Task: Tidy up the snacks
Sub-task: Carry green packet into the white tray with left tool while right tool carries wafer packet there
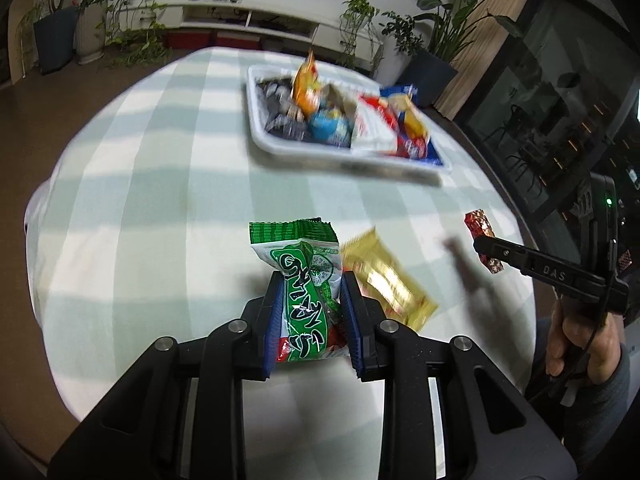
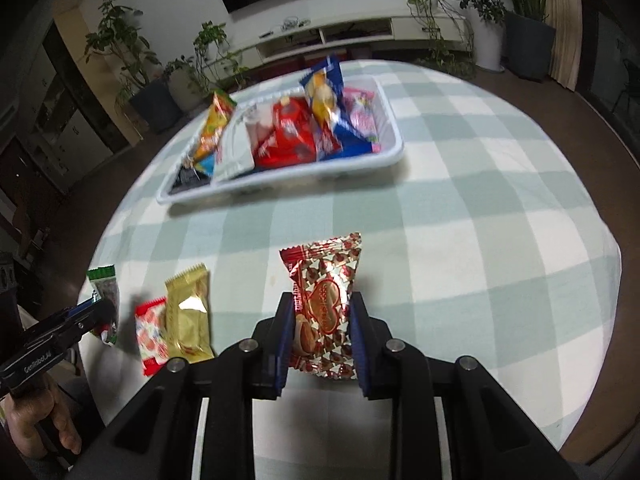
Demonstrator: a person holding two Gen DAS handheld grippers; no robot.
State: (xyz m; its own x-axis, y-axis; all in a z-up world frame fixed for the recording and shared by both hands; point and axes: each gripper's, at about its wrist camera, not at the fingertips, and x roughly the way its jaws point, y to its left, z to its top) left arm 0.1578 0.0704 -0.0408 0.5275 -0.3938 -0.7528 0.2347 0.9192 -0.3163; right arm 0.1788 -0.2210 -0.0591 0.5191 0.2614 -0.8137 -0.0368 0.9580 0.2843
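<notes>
Round tabletop (image 2: 460, 208) w/ pale green-white check cloth; potted plants (image 2: 132, 64) and low white shelf unit (image 2: 352, 34) at back wall. White tray (image 2: 394, 136) sits toward far side, packed w/ mixed snack packs. Left tool (image 1: 308, 292) pinching green-white snack pack (image 1: 306, 280) betw. blue pads. Gold wrapper (image 2: 189, 314) lies on cloth just beside it, small red-white pack (image 2: 151, 334) touching gold one. Right tool (image 2: 322, 316) clamped on red heart-print cookie pack (image 2: 326, 304), pack upright betw. pads. Both packs well short of tray. A hand (image 1: 580, 336) grips right tool's handle.
</notes>
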